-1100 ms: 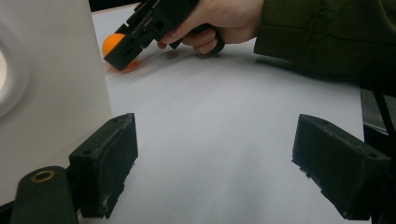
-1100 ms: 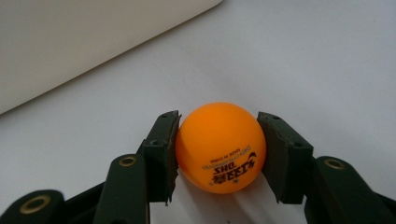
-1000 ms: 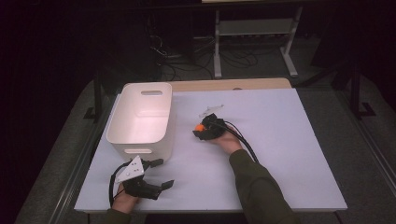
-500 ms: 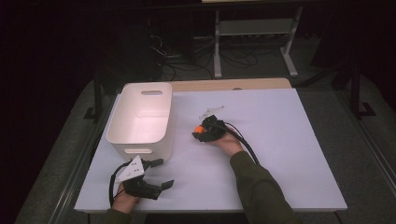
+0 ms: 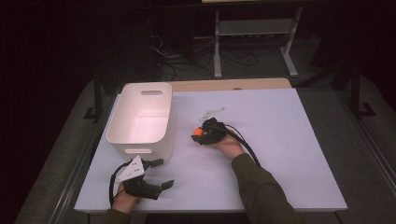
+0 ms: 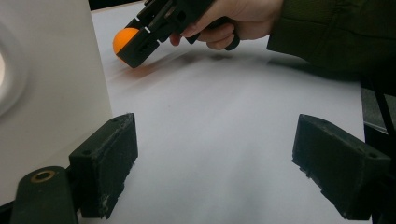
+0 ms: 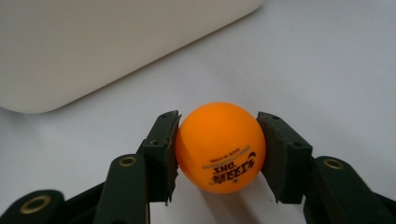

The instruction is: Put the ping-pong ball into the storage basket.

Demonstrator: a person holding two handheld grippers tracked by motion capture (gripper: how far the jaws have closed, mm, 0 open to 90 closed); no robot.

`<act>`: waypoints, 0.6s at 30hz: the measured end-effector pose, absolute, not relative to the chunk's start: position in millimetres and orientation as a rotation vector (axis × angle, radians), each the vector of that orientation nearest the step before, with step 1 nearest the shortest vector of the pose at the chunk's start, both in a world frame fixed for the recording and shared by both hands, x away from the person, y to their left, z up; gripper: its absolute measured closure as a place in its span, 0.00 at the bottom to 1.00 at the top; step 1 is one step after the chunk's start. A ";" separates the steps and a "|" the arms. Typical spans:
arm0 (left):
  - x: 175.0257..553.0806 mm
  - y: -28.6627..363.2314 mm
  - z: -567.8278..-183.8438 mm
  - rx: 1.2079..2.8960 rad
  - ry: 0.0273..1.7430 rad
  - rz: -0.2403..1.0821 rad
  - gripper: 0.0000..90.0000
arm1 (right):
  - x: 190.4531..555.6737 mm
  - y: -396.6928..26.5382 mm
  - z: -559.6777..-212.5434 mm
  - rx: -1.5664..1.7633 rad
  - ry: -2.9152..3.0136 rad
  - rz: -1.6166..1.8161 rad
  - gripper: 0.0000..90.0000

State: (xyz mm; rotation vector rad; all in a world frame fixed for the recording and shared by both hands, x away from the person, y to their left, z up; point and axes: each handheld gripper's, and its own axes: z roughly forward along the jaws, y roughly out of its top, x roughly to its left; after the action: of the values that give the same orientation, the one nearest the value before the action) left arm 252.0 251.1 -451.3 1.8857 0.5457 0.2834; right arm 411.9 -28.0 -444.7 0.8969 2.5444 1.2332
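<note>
High view. The right gripper (image 5: 201, 134) sits low over the middle of the white table (image 5: 289, 154), its jaws closed on an orange ball (image 5: 198, 132); the white bin (image 5: 142, 119) stands just to its left, apart from it. The left gripper (image 5: 159, 173) rests near the table's front edge, in front of the bin, jaws spread wide and holding nothing. A small clear object (image 5: 212, 112) lies just behind the right gripper; what it is cannot be made out. Risk: the bin's wall is tall beside the ball, so a carry that rises too little would likely knock the ball or the jaws against the rim.

Left gripper view. The two black jaws stand far apart over bare table, with the bin wall (image 6: 46, 79) close at one side. Farther off, the right gripper (image 6: 128, 44) and the hand (image 6: 233, 18) that holds it show the ball (image 6: 122, 39) at or just above the surface. Risk: the idle gripper lies near the bin and could nudge it if shifted.

Right gripper view. The ball (image 7: 220, 147) is pinched between both pads at about its widest part, printed lettering facing the camera; the bin (image 7: 116, 42) lies ahead. Risk: a smooth, light sphere held on two small contacts may well squirt out if the squeeze eases or the contact points slip off the widest part, and once free it would roll across the table.
</note>
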 end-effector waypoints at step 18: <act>251.6 251.4 -451.4 1.881 0.542 0.287 0.16 | 401.8 -22.2 -437.0 0.839 2.578 1.243 0.55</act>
State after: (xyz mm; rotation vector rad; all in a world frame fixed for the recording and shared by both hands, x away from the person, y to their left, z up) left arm 251.6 251.4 -451.4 1.8814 0.5422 0.2872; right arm 401.8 -22.2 -437.0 0.8392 2.5781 1.2427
